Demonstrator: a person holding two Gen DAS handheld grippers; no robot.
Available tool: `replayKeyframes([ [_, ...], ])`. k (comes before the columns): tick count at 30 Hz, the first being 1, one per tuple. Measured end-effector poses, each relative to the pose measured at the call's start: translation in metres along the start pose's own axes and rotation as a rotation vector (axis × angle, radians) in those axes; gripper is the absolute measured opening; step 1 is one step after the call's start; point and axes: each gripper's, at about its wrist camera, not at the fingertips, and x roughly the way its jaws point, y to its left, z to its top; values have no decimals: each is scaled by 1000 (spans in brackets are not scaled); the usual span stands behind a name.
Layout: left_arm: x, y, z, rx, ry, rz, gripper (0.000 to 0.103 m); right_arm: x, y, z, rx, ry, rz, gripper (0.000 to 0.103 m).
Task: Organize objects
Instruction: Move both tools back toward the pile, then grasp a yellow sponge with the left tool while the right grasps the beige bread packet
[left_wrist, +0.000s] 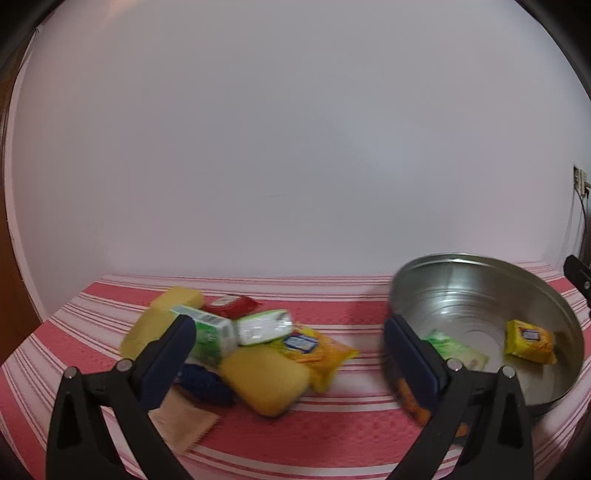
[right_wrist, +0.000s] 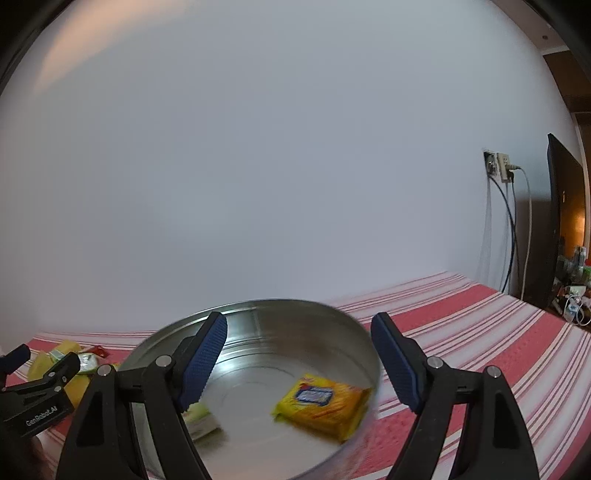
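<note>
Left wrist view — inventory. The left gripper (left_wrist: 288, 354) is hanging with its fingers spread wide and nothing between them, facing a loose pile (left_wrist: 236, 343) on the red-and-white striped cloth (left_wrist: 332, 432) toward the tabletop's left edge. The pile is showing yellow sponges (left_wrist: 264, 380), a green-and-white carton (left_wrist: 212, 332), a silvery green packet (left_wrist: 264, 326), a red sachet (left_wrist: 231, 306), a yellow biscuit pack (left_wrist: 314, 350), something dark blue and a beige wafer-like piece.

Steel basin (left_wrist: 487, 317) — sitting toward the right of the cloth, near the back edge, already holding a yellow biscuit packet (left_wrist: 530, 341) and a green packet (left_wrist: 456, 349).

Right wrist view — the right gripper (right_wrist: 299, 360) is hovering at the basin's near rim, fingers wide apart and holding nothing.

Step in hand, as judged: picking the next item from the pile for the basin. Doing it well likely means taking a top piece — the carton or the silvery packet — closing across its narrow sides and lifting straight up, so the sponges beneath are not being dragged along.
</note>
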Motion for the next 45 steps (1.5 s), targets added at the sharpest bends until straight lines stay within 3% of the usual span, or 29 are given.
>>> replayKeyframes([
  [9, 18, 67, 1, -13, 43, 36, 103, -5, 49, -11, -26, 47, 117, 82],
  [17, 43, 125, -3, -100, 154, 26, 103, -7, 110, -26, -40, 123, 224, 82],
  [28, 94, 140, -8, -118, 347, -82, 103, -11, 171, -42, -145, 215, 327, 82],
  [30, 101, 142, -9, -124, 366, -85, 100, -13, 173, -42, -164, 213, 329, 82],
  [33, 107, 143, -11, -143, 389, -115, 88, -7, 174, -40, -175, 236, 333, 82],
  [35, 111, 145, -13, -148, 410, -147, 69, -4, 174, -37, -171, 255, 333, 82],
  [38, 111, 143, -15, -127, 430, -149, 65, -1, 175, -38, -159, 287, 339, 82],
  [42, 99, 138, -13, -28, 396, -81, 60, 5, 178, -41, -158, 328, 364, 82],
  [45, 86, 146, -5, -44, 356, -69, 61, 7, 182, -44, -159, 360, 406, 82],
])
